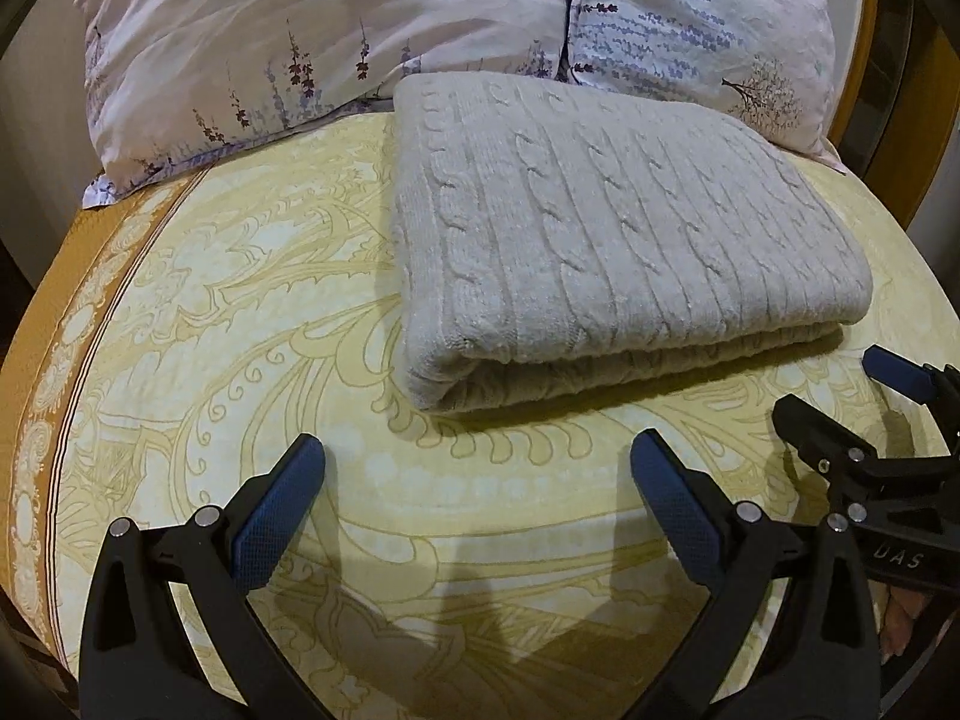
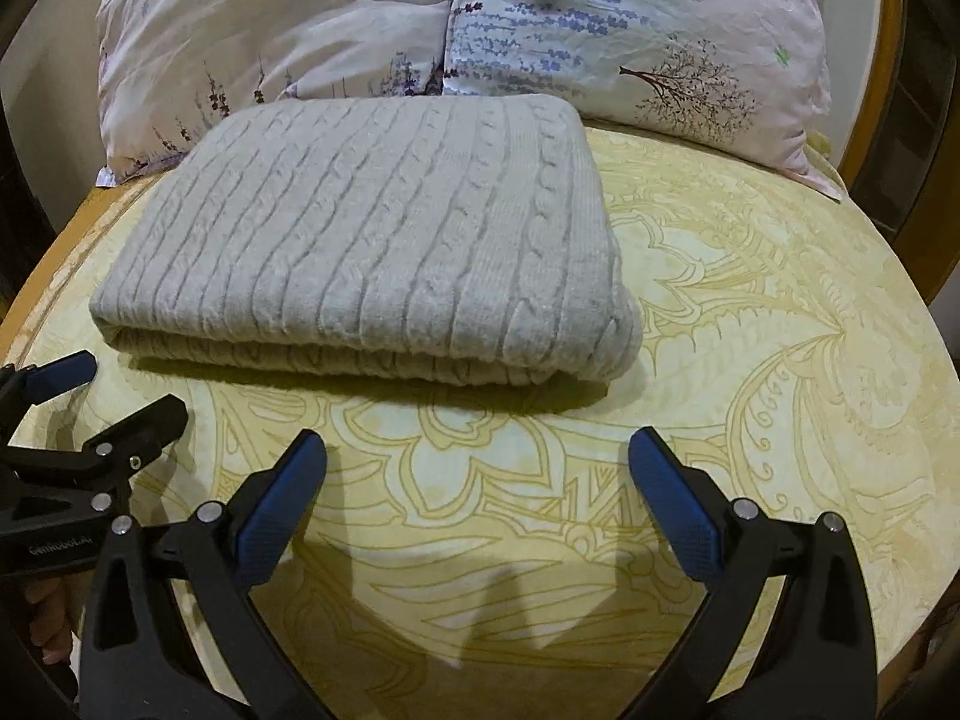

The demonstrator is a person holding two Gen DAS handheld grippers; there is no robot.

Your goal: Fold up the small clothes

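The left gripper [image 1: 477,462] hangs spread and empty over the bedspread [image 1: 240,300] near the bed's front edge. The folded grey cable-knit sweater [image 1: 600,228] lies mid-bed, its far edge against the floral pillows [image 1: 360,18]. The right gripper [image 2: 477,462] hangs beside it, likewise spread and empty.

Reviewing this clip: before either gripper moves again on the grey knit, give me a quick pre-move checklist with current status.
1. Left gripper open, holding nothing: ok.
2. Right gripper open, holding nothing: ok.
3. Grey cable-knit garment folded into a compact stack: ok.
4. Garment lies flat on the yellow patterned bedspread: ok.
5. Far edge clear of the floral pillows: cannot tell.
6. Layers underneath aligned: cannot tell.
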